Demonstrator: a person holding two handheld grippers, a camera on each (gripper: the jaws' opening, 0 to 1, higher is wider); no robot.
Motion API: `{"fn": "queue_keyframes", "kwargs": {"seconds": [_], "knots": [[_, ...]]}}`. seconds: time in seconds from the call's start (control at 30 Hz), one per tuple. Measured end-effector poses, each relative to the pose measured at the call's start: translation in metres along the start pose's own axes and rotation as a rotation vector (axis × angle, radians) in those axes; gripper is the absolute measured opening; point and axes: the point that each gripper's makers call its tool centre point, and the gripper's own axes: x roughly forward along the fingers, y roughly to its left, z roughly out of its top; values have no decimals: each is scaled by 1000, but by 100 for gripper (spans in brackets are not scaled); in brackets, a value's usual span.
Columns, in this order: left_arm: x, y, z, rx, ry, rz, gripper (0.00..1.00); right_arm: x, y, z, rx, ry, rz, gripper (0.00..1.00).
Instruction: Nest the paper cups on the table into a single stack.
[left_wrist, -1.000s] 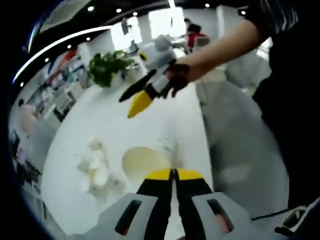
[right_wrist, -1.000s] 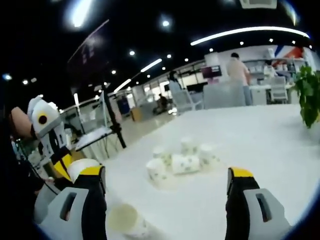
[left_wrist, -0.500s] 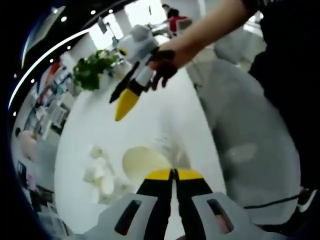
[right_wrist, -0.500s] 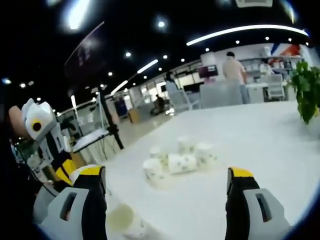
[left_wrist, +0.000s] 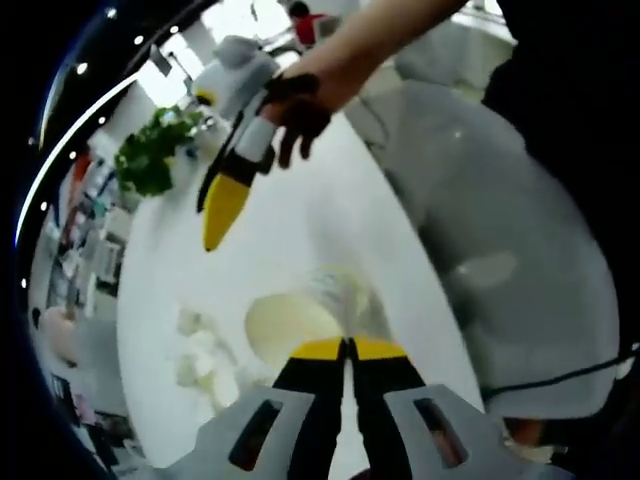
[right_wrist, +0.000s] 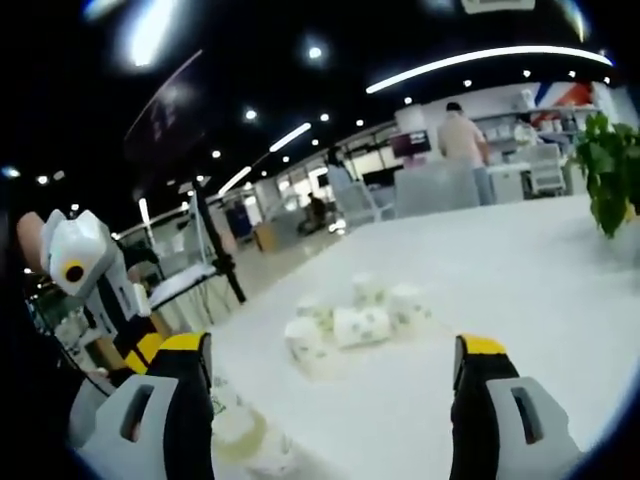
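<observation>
On the white bench (right_wrist: 520, 270), a blurred cluster of about 5 paper cups (right_wrist: 352, 320) sits mid-surface; 1 lies tipped. Nearer the bench edge, the left tongs (left_wrist: 347, 348) pinch 1 cup (left_wrist: 290, 322), partly hidden. The right tongs (right_wrist: 335, 362) gape apart.

Paper cups (right_wrist: 355, 322) cluster on table (right_wrist: 520, 280).

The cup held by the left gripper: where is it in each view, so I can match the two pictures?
Left gripper view: the held cup sits low at centre, its open mouth just above the left gripper, whose jaws pinch its rim.
Right gripper view: the same cup is at lower left, beside the right gripper's own left jaw.
Shared landmark: the cluster of loose cups on the white table.
</observation>
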Motion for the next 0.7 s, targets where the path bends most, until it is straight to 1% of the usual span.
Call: {"fn": "queue_keyframes", "kwargs": {"seconds": [0.07, 0.17, 0.23, 0.3, 0.4, 0.6, 0.7], "knots": [[0, 2, 2, 3, -2, 1, 0, 0, -1, 1, 3, -3, -2, 99], [4, 1, 2, 35, 13, -13, 0, -1, -3, 1, 5, -5, -4, 99], [6, 1, 2, 57, 23, -26, 0, -2, -5, -1, 12, -1, -8, 99], [9, 1, -1, 77, 45, -38, 0, -3, -6, -1, 14, -3, -9, 99], [12, 1, -3, 85, 53, -51, 0, -3, -7, -3, 17, -2, -11, 99], [21, -6, -2, 119, 77, -93, 0, -4, -9, -5, 36, -7, -15, 99], [24, -7, -3, 129, 86, -100, 1, -4, -9, -6, 36, -9, -16, 99]]}}
